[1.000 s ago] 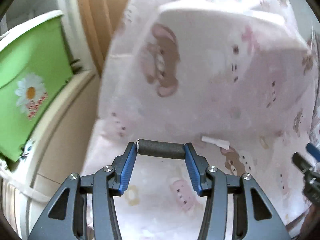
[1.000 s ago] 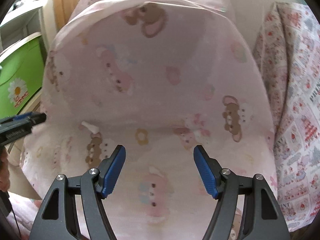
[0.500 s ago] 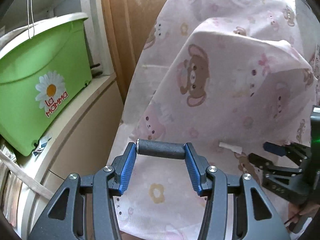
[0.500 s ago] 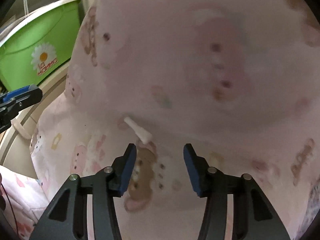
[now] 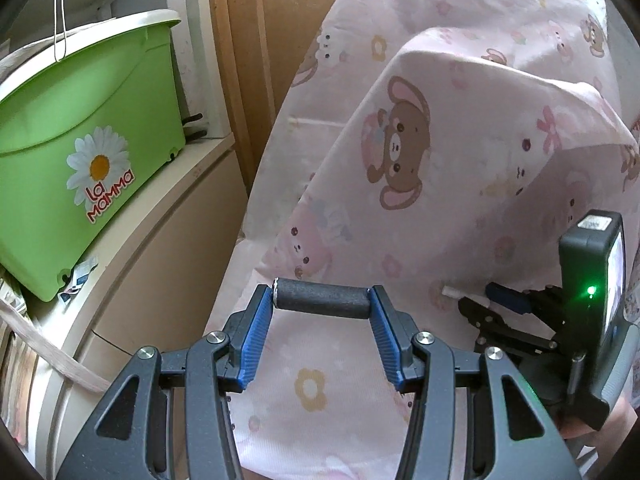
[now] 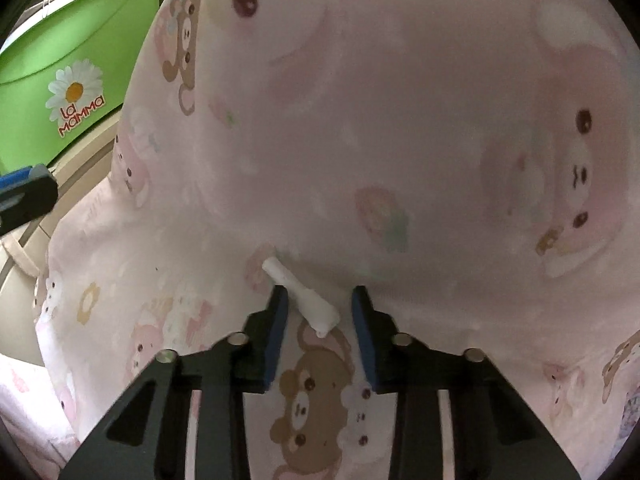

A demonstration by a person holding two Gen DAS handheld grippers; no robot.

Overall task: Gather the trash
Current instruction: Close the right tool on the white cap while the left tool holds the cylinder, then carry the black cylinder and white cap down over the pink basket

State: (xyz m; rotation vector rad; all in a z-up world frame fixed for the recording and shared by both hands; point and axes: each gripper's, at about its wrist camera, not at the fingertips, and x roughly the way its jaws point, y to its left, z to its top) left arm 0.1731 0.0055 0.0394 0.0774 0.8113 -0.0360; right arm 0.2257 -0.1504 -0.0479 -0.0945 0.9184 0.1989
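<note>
Left gripper [image 5: 322, 302] clamped on a grey foam roll [image 5: 321, 300] | right gripper [image 6: 318, 306] jaws closing round a white paper scrap [image 6: 302, 298] on the pink bear sheet [image 6: 400, 140], pads not pressing it

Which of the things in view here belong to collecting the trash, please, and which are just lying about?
Job:
- white paper scrap, between the closing right gripper
- dark foam roll, clamped in the left gripper

Lying about:
- pink bear-print sheet
- green tub
</note>
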